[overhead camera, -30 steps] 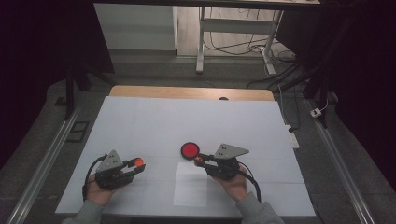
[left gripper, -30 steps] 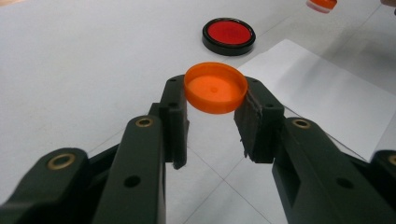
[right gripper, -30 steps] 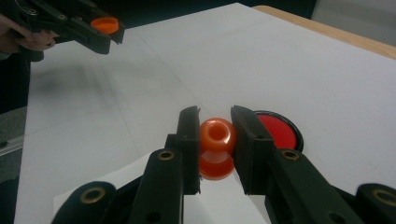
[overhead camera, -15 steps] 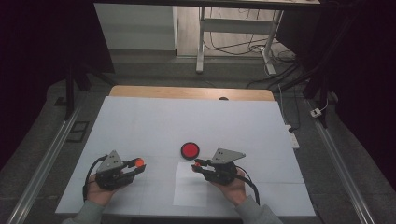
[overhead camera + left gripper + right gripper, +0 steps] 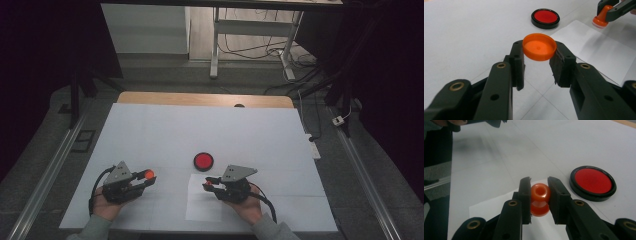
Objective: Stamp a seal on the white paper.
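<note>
On the white table (image 5: 165, 130), near its front edge, the left gripper (image 5: 537, 62) pinches an orange cap (image 5: 539, 47) by its rim, held just above the surface at front left. Right gripper (image 5: 539, 195) clamps an orange stamp (image 5: 540, 199) by its handle over a sheet of paper (image 5: 202, 210). Red ink pad (image 5: 203, 161) lies just beyond the paper, between both grippers.

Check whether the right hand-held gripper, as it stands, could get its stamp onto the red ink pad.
Probably yes. The right hand-held gripper, shut on the orange stamp, sits close beside the red ink pad; the pad's face is uncovered and nothing lies between them on the white table.
</note>
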Demonstrator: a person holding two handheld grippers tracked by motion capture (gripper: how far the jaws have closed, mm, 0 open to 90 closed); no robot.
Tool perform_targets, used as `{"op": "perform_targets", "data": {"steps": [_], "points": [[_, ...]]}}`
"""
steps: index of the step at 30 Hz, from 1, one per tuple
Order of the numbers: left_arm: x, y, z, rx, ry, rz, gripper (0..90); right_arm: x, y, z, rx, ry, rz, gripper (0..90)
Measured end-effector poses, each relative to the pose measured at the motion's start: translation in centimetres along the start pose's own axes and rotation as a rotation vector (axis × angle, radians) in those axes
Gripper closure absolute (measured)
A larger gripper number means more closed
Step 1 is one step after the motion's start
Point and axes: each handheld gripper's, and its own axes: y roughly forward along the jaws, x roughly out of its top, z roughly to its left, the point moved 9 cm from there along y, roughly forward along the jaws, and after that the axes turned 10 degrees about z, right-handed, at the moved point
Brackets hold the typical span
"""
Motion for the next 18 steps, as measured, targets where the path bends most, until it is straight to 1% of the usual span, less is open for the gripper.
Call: {"op": "perform_targets", "data": {"steps": [18], "points": [[0.0, 0.1, 0.0, -0.001, 0.003, 0.003, 65.1, -0.9, 1.5, 0.8, 0.008, -0.03, 0.057, 72.1]]}}
